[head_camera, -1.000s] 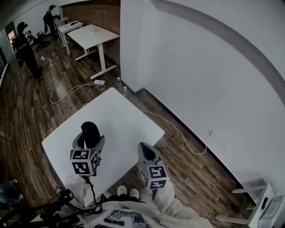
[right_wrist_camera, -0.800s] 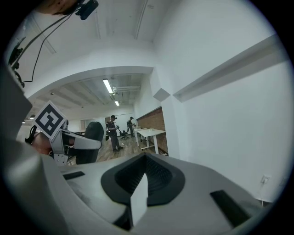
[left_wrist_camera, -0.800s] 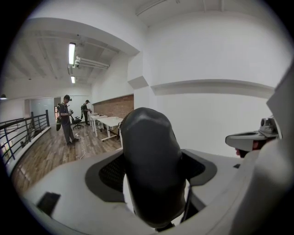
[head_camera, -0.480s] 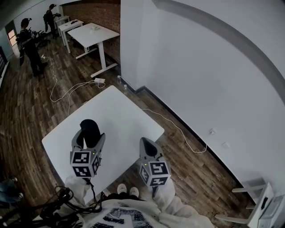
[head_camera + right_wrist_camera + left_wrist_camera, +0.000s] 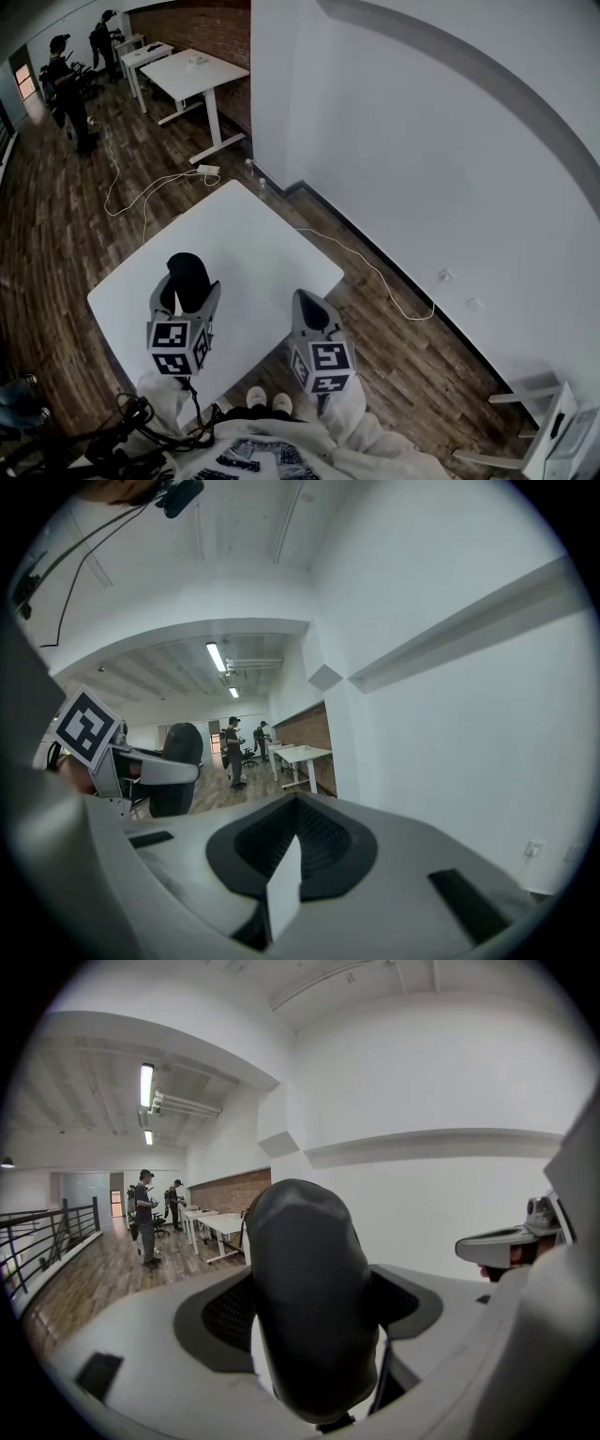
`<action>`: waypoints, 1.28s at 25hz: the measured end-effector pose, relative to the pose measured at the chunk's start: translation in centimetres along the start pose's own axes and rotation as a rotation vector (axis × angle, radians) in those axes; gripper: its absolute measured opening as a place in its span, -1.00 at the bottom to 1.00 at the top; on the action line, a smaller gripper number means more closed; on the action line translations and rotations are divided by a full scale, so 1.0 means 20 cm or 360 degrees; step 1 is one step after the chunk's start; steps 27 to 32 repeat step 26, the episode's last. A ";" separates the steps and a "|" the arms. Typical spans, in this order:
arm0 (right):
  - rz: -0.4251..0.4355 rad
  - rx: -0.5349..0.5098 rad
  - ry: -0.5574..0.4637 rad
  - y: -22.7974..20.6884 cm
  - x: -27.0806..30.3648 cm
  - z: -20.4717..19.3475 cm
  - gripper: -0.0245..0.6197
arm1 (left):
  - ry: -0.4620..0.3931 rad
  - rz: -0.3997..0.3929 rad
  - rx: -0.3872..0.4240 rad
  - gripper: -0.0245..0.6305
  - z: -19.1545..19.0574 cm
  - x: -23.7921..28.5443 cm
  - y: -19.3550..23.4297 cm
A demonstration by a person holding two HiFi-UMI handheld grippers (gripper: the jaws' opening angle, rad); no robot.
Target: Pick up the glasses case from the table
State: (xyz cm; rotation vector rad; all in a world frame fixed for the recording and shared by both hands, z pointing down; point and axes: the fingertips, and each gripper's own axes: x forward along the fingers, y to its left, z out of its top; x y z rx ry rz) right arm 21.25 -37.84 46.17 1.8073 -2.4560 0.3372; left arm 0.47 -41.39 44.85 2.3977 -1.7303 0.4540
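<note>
Nearest to us, pale sleeves and a pair of light shoes (image 5: 269, 403) showed at the lower edge of the head view, beside a tangle of dark cables (image 5: 131, 422). Just beyond them came the two marker cubes, the left cube (image 5: 178, 345) and the right cube (image 5: 322, 366). The left gripper (image 5: 190, 292) was clenched on the glasses case (image 5: 187, 269), a dark, rounded, oblong shell standing on end between the jaws. In the left gripper view the case filled the gap from side to side, with both jaws bearing on its flanks. We saw it over the near left part of the white table (image 5: 253, 234). In the right gripper view it showed in the air with floor behind it, so we noted it as lifted off the top. The right gripper (image 5: 309, 317) hung at the near right edge of the table, well apart from the case. Its jaws were drawn together on nothing, and only a thin pale edge showed between them in its own view. Past the table a light cable (image 5: 375, 277) ran across the wooden floor (image 5: 56, 244) toward a socket (image 5: 446, 278) in the white wall (image 5: 422, 141). A second cable (image 5: 150, 183) looped off to the left. Farther back stood more white tables (image 5: 197, 75) against a brick wall (image 5: 206, 28). Two people (image 5: 70, 94) in dark clothes stood at the far left.
</note>
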 end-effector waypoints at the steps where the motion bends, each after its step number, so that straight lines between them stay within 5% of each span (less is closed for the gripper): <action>1: -0.0007 -0.0014 -0.0009 0.00 0.00 0.01 -0.92 | 0.0000 0.0003 0.0003 0.21 0.00 0.00 0.00; 32: 0.0018 -0.0024 -0.0015 0.03 -0.01 0.00 -0.91 | -0.0065 -0.0043 0.0043 0.21 0.02 -0.05 -0.06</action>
